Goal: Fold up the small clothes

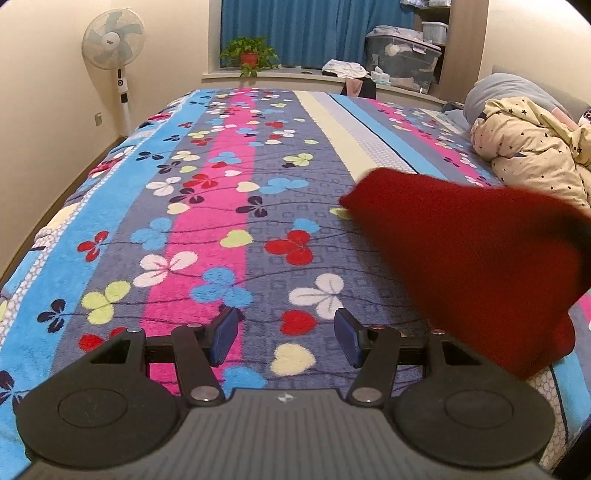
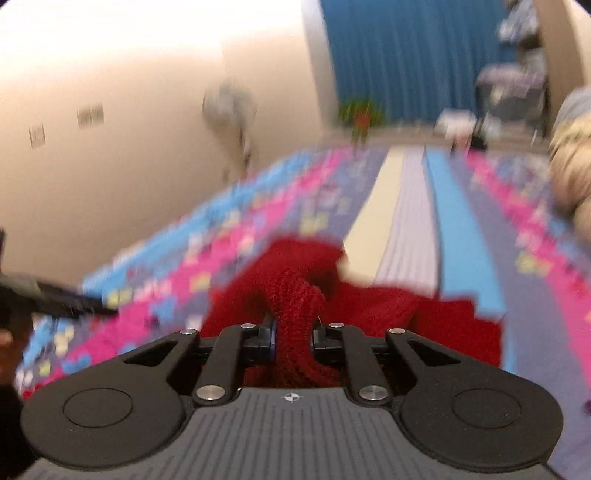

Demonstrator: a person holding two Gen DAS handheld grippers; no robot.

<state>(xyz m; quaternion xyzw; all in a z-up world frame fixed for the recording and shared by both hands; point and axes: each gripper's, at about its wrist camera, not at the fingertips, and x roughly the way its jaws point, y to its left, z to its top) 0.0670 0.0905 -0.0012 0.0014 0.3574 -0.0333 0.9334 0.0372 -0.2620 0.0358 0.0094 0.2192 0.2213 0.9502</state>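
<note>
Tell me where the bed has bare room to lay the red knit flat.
Free: the wide stretch of blanket ahead of the open left gripper, from the bed's fan-side edge across to the red knit. Crowded: the side by the star-print quilt and grey pillow. The right gripper grips the knit.

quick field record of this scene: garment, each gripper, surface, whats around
garment: red knit, bunched, partly lifted off the bed
right gripper: shut on a fold of the red knit
left gripper: open, empty, over the blanket
surface: flowered blanket on the bed
around: fan, potted plant, blue curtain, star-print quilt, storage box
note: right view blurred
</note>
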